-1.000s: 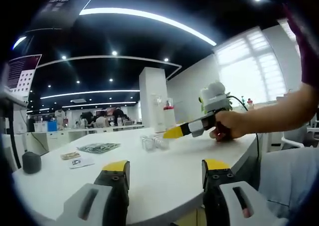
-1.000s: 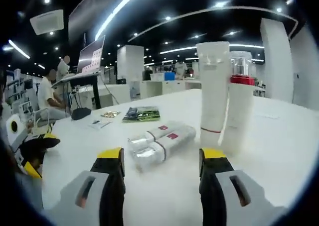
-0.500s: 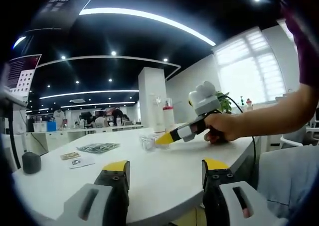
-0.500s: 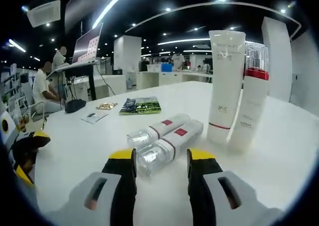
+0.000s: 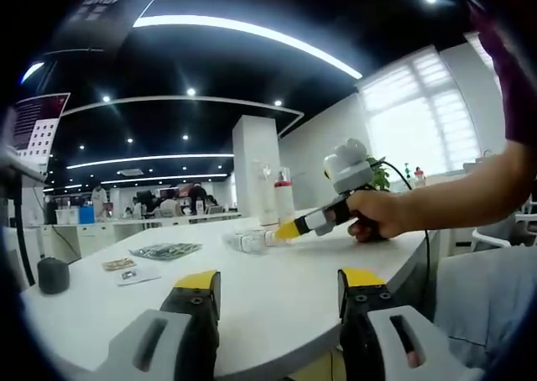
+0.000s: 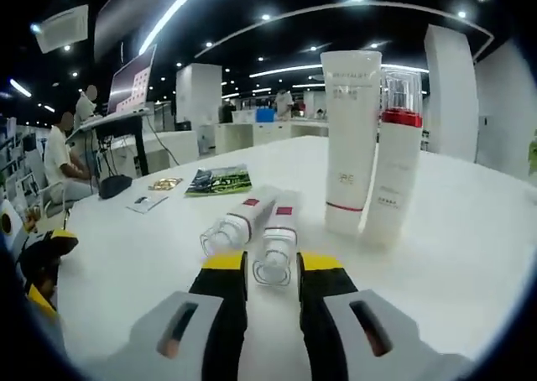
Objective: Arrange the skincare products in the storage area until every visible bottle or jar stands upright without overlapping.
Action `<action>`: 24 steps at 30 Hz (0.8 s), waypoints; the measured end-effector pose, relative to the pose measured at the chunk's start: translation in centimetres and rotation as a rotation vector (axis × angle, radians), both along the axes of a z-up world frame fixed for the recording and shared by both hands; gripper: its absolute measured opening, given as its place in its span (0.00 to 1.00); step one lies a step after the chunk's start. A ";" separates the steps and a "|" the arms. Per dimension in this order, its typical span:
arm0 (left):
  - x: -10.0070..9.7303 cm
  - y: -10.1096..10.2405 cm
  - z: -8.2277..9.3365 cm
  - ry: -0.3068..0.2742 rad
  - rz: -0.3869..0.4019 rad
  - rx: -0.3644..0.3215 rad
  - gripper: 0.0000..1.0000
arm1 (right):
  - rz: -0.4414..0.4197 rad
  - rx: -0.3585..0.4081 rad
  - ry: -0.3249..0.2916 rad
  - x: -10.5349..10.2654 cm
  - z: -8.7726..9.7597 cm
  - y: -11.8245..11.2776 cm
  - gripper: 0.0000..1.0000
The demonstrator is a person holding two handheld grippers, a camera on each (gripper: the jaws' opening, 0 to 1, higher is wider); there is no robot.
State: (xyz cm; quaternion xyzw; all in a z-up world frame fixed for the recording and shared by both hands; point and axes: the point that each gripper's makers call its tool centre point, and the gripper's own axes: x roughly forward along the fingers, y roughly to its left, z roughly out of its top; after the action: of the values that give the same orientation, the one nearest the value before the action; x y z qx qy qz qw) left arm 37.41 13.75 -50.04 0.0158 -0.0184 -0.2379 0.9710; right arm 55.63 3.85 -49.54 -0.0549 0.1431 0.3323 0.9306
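Two small clear bottles with red labels lie side by side on the white table (image 6: 470, 255). My right gripper (image 6: 273, 262) has its jaws pressed on either side of the cap end of the nearer clear bottle (image 6: 279, 234); the other clear bottle (image 6: 231, 226) lies just left of it. Behind them a white tube (image 6: 348, 146) and a white bottle with a red band (image 6: 394, 163) stand upright, close together. In the left gripper view, my left gripper (image 5: 278, 282) hangs open over the table's near part, and a hand holds the right gripper (image 5: 285, 229) at the lying bottles (image 5: 247, 241).
A green magazine (image 6: 216, 180), two small cards (image 6: 164, 183) and a dark pouch (image 6: 113, 185) lie further back on the table. A grey round object (image 5: 52, 274) sits near the table's left edge. People sit at a desk (image 6: 109, 125) beyond.
My right gripper has moved forward to the lying bottles and its jaws have narrowed onto the nearer one. The left gripper has stayed where it was, open.
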 end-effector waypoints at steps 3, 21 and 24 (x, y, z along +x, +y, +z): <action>0.0 0.0 0.0 0.001 0.002 -0.003 0.58 | 0.001 -0.025 0.013 0.3 -0.4 0.3 0.25; 0.0 0.0 0.0 0.000 -0.003 -0.001 0.59 | 0.034 -0.159 0.011 1.5 -1.5 0.0 0.17; 0.0 0.0 0.0 0.000 -0.004 -0.002 0.59 | 0.044 -0.148 -0.022 1.2 -0.5 -0.6 0.17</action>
State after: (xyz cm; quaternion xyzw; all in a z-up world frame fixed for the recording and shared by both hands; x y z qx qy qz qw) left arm 37.40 13.79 -50.02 0.0149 -0.0187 -0.2397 0.9705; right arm 56.80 3.27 -50.01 -0.1304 0.1558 0.3404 0.9181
